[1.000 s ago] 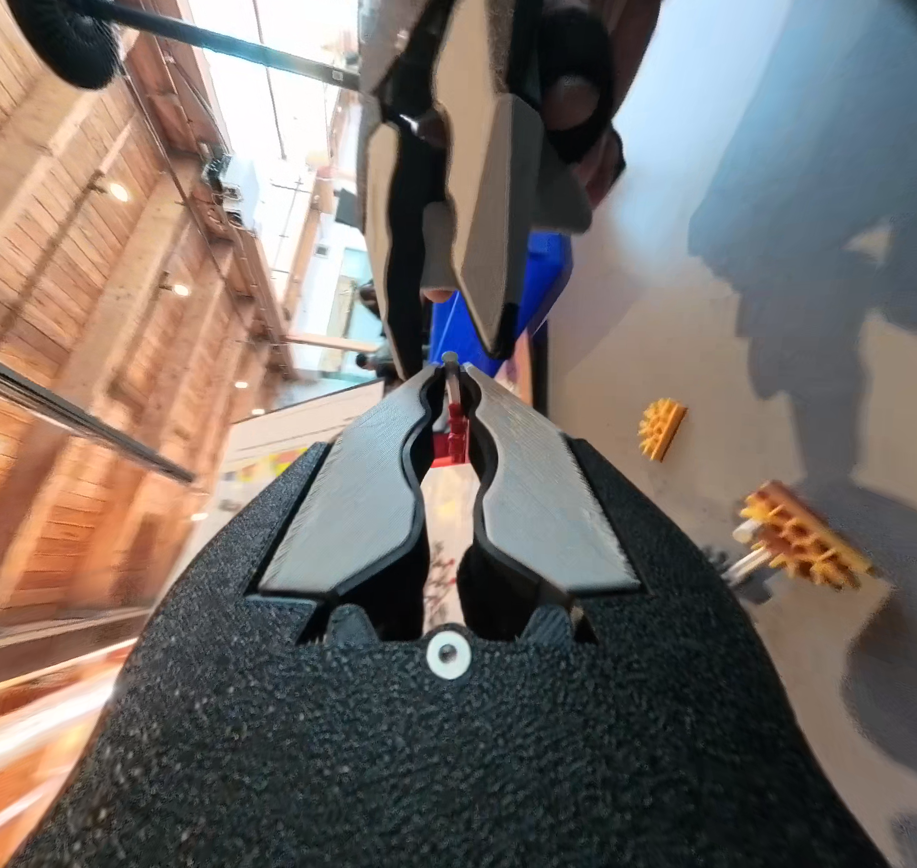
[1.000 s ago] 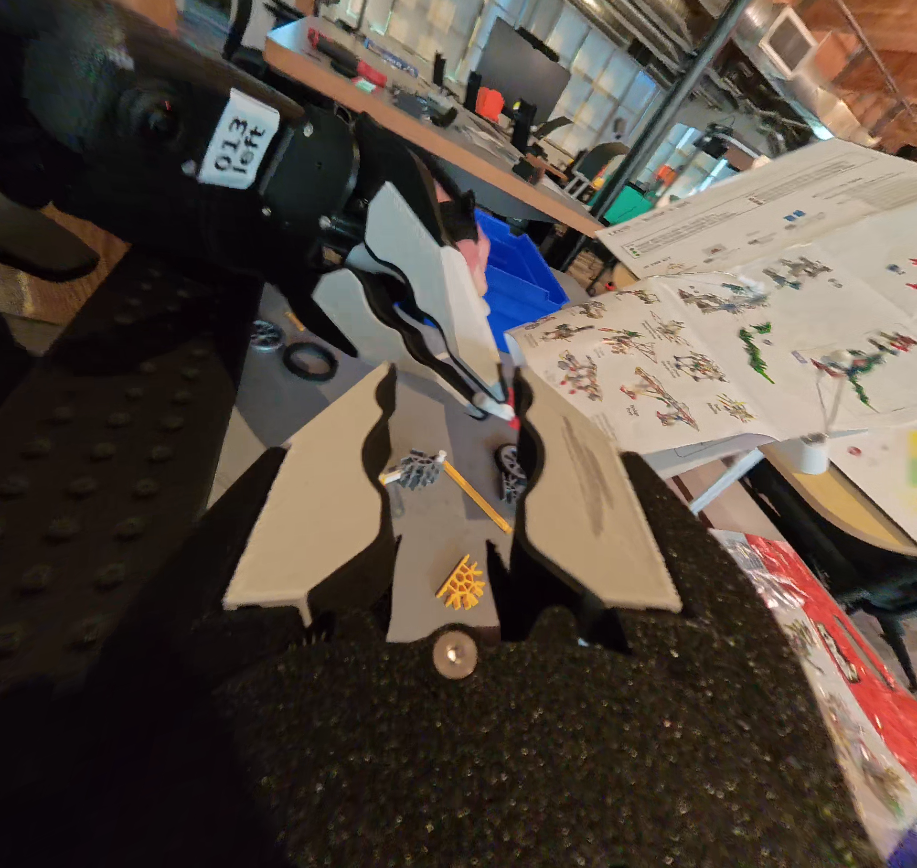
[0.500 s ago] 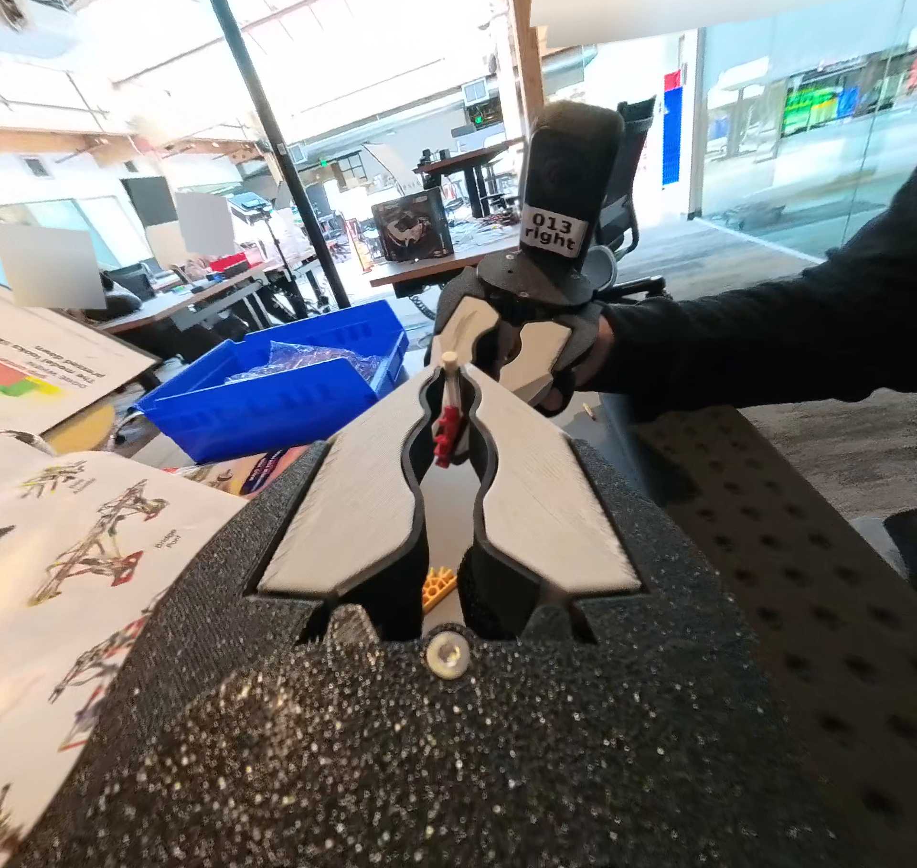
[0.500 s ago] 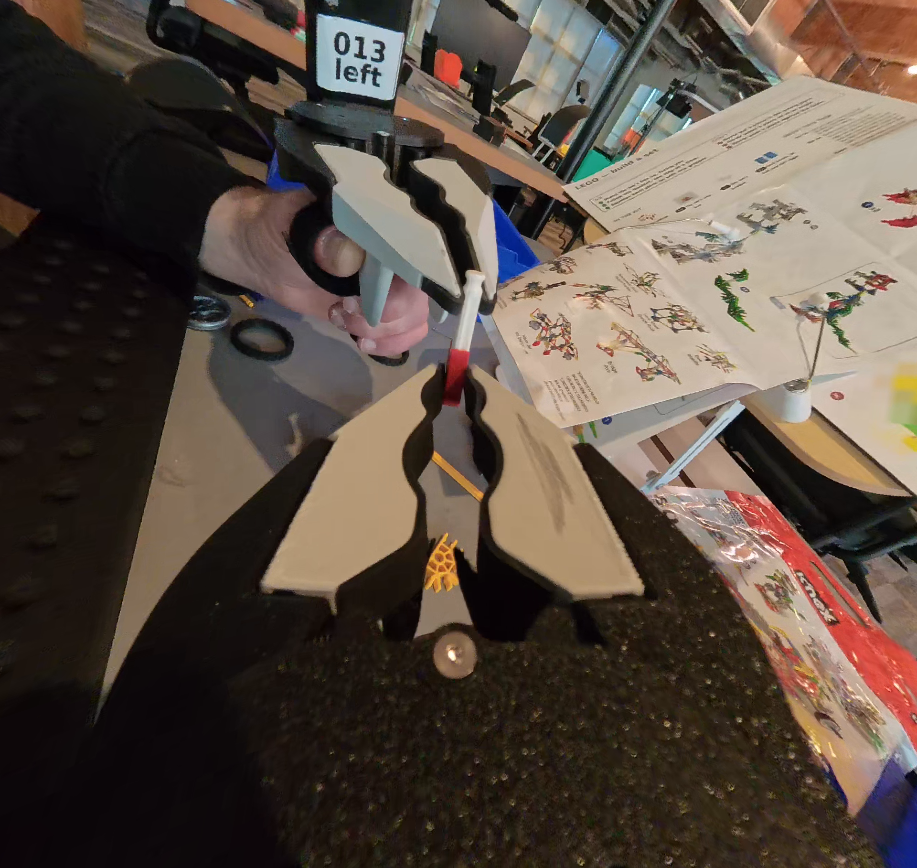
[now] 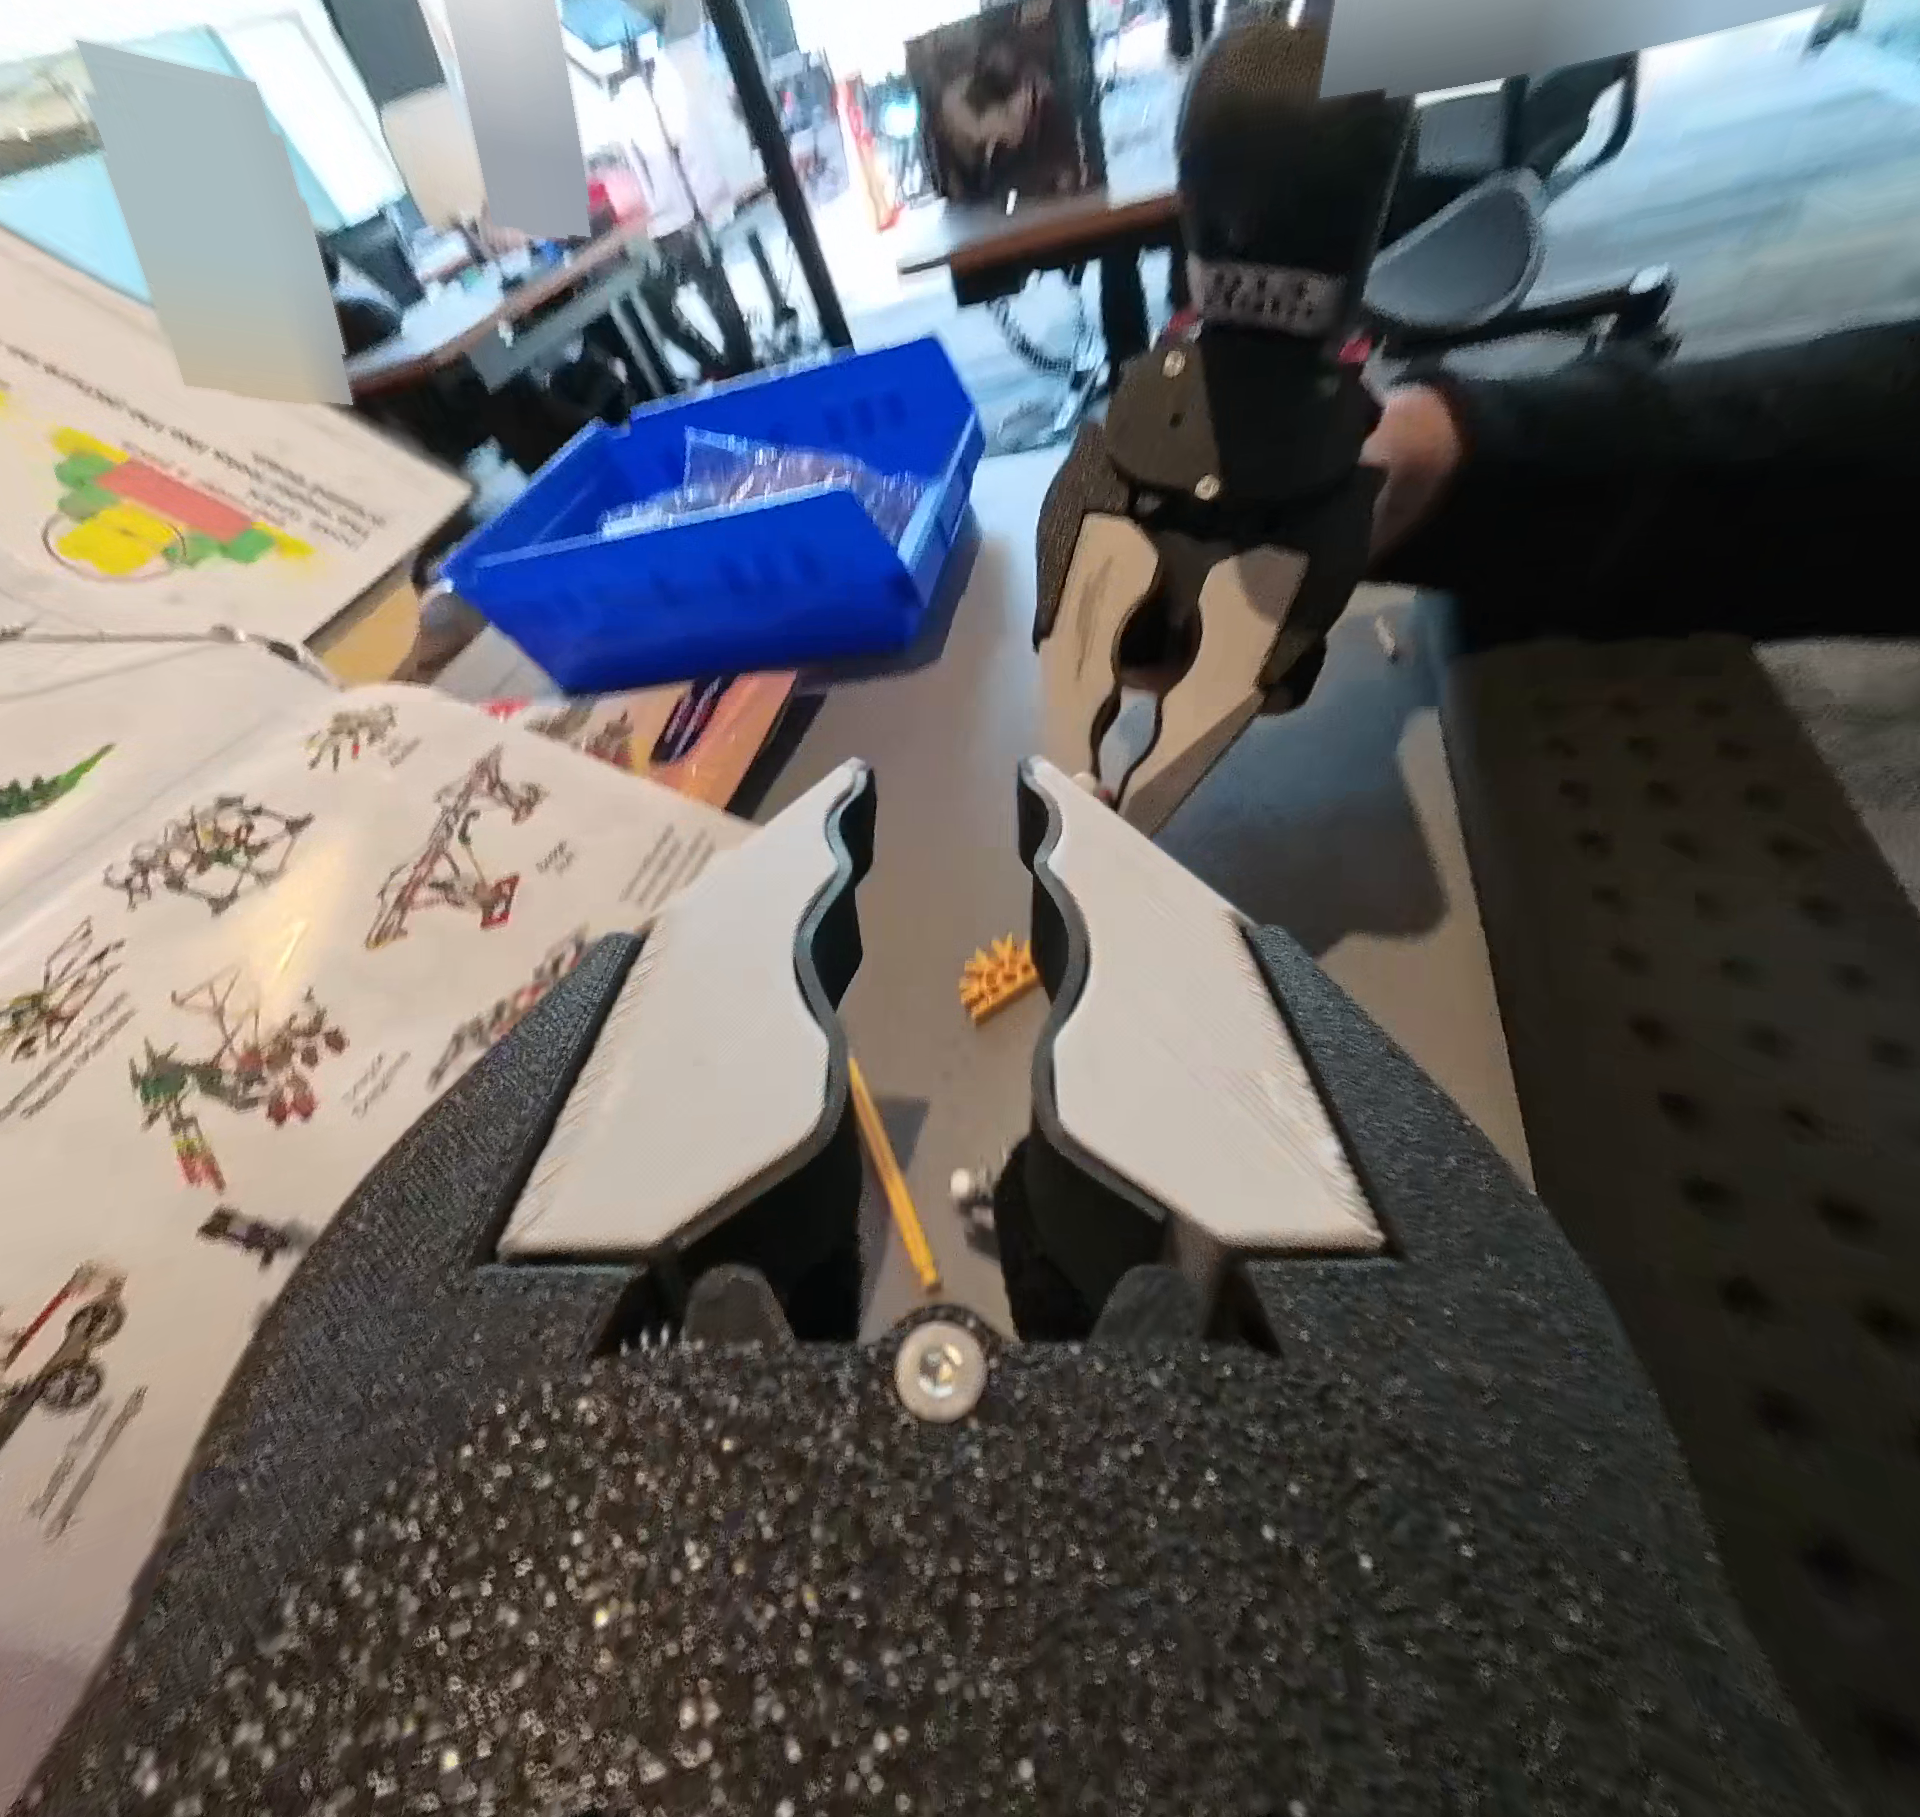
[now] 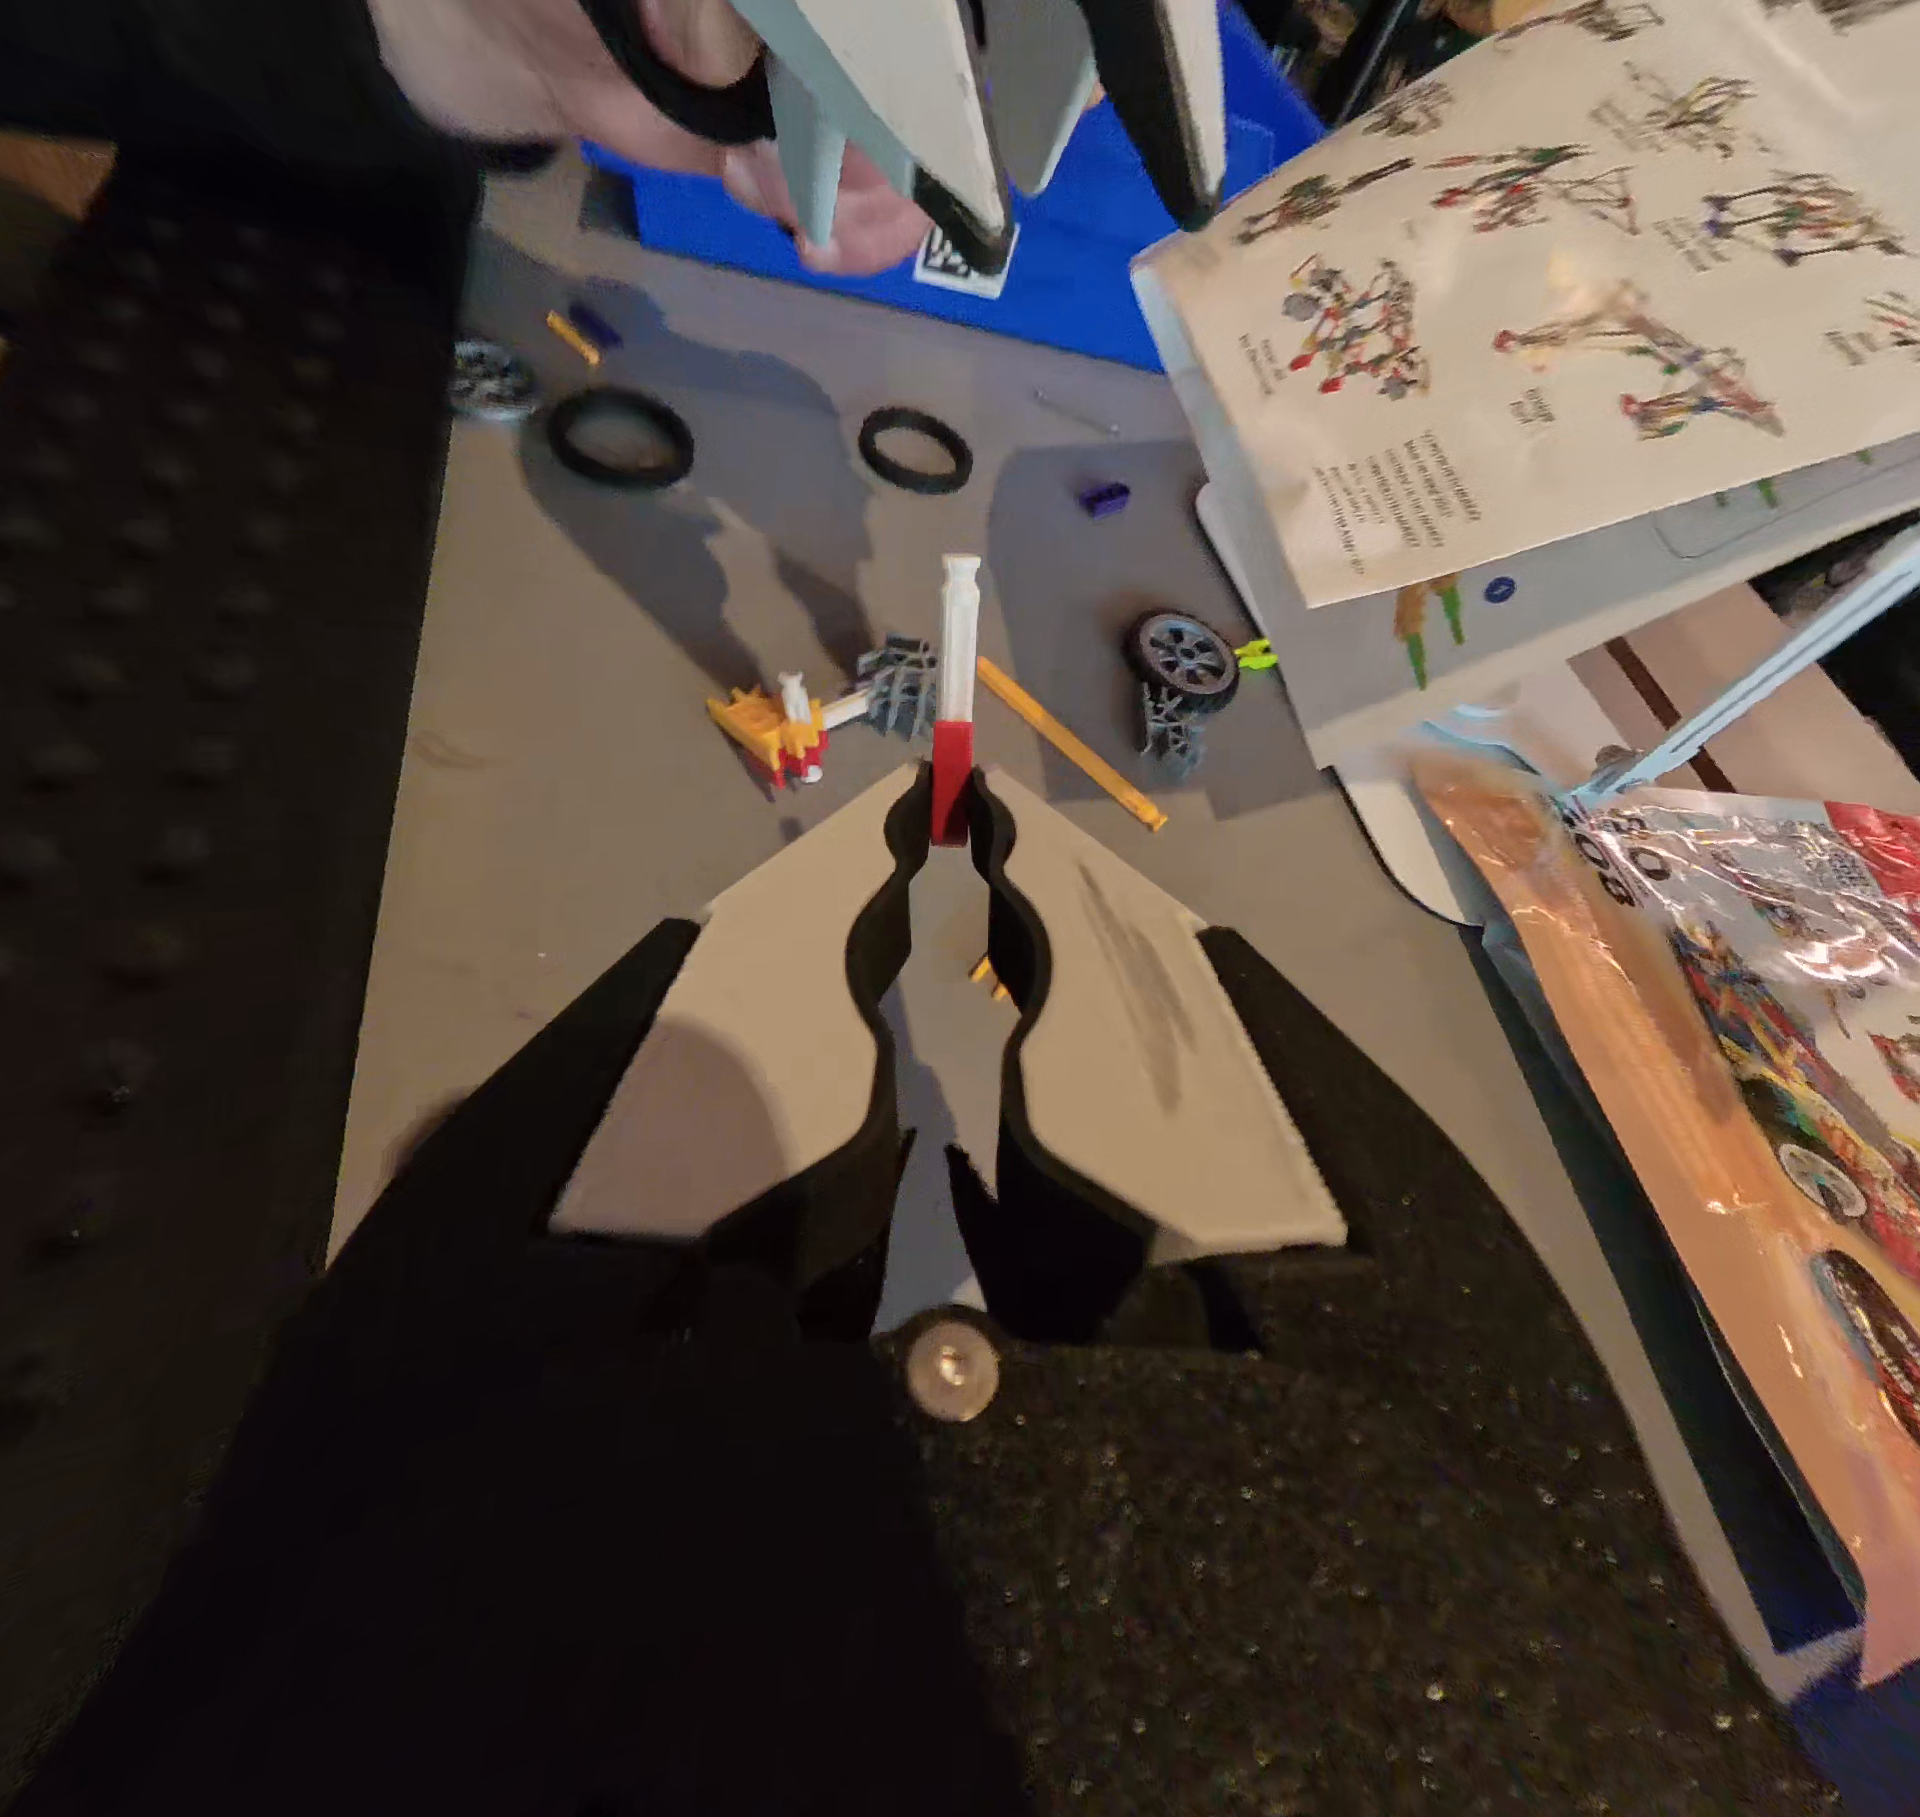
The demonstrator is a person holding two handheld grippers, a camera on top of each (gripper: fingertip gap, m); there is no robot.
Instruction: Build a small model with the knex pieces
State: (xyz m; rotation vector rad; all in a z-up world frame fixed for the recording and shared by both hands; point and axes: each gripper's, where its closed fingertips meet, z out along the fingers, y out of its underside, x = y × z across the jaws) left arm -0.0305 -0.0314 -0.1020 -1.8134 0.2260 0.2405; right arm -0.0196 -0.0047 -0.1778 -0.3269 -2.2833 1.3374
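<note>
My right gripper (image 6: 951, 793) is shut on a red connector (image 6: 951, 775) with a white rod (image 6: 958, 635) sticking out forward, held above the grey table (image 6: 623, 832). My left gripper (image 5: 945, 791) is open and empty. It shows in the right wrist view (image 6: 1039, 105) at the top, above the table. The right gripper shows in the left wrist view (image 5: 1127, 759) just ahead and right of my left fingertips. A small yellow, red, white and grey assembly (image 6: 821, 718) lies on the table beyond the rod.
A yellow connector (image 5: 997, 978) and a yellow rod (image 6: 1070, 744) lie on the table. So do a grey wheel (image 6: 1184, 666), two black tyres (image 6: 620, 437) and a purple piece (image 6: 1101, 498). A blue bin (image 5: 727, 541), instruction sheets (image 6: 1558, 313), a plastic bag (image 6: 1714, 1040) and a black mat (image 6: 208, 624) surround them. There is about 9 cm between the tips of the two grippers. The right tips stand about 15 cm off the grey wheel (image 6: 1184, 666).
My left gripper let go of the red connector with the white rod and opened. My right gripper closed on its red end and now holds it alone, lower over the table.
</note>
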